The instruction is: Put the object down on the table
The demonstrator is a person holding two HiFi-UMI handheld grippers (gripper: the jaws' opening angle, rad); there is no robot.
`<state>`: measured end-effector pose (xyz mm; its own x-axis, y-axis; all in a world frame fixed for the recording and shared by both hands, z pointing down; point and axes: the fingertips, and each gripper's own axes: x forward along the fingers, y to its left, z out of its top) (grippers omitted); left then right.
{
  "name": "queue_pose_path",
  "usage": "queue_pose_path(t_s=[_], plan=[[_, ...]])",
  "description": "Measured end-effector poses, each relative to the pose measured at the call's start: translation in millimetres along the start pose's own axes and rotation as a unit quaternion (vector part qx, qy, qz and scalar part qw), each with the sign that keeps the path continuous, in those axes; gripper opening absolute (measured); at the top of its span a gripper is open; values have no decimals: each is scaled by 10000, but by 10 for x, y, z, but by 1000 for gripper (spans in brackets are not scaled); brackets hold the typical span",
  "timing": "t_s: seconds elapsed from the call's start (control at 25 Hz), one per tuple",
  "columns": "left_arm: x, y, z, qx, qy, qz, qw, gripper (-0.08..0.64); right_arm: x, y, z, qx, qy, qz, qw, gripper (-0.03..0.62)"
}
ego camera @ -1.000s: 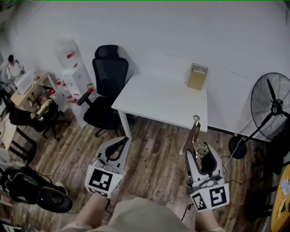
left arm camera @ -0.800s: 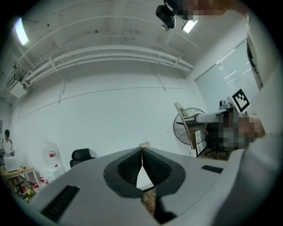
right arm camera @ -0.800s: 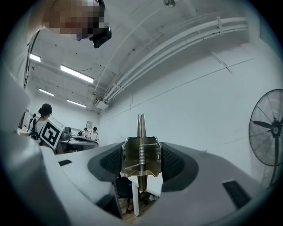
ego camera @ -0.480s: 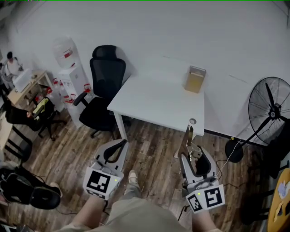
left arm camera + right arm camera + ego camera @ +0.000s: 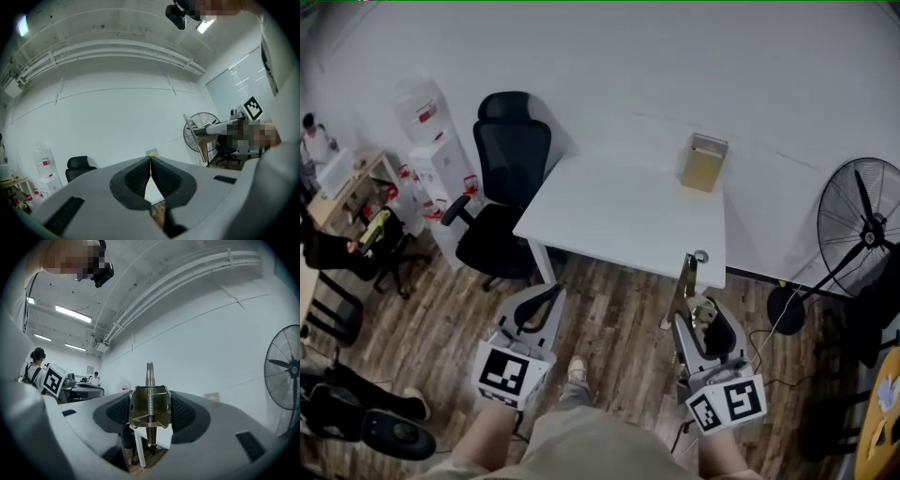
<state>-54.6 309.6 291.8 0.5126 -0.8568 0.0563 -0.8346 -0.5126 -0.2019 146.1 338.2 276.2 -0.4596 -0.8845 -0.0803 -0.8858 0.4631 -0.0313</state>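
My right gripper [image 5: 705,317] [image 5: 149,412] is shut on a brass-coloured spring clamp [image 5: 691,281] [image 5: 148,405]. Its jaws press on the clamp's wide sprung body from both sides, and the thin handle end sticks out forward. The clamp hangs over the wooden floor, just short of the near edge of the white table [image 5: 619,206]. My left gripper [image 5: 538,306] [image 5: 150,169] is shut with nothing in it, over the floor in front of the table's left leg.
A tan box [image 5: 704,162] stands at the table's far right. A black office chair [image 5: 504,197] and a water dispenser [image 5: 431,141] are to the left. A standing fan [image 5: 861,225] is on the right. A person's desk area lies at far left.
The view has shifted a little towards the table, and a foot now shows on the floor. Both grippers keep their places; the clamp stays held.
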Motion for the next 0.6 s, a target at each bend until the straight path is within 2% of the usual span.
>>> queue_pose_path(t_s=[0.28,0.6], plan=[[423,345,-151,-123,149,-154,9997,21,560,-158,-103,56,205,-55,9998,246],[1172,1142,-278,-162,255,-410,9987,21,1617,-346,-225,212,406,-208,9987,245]])
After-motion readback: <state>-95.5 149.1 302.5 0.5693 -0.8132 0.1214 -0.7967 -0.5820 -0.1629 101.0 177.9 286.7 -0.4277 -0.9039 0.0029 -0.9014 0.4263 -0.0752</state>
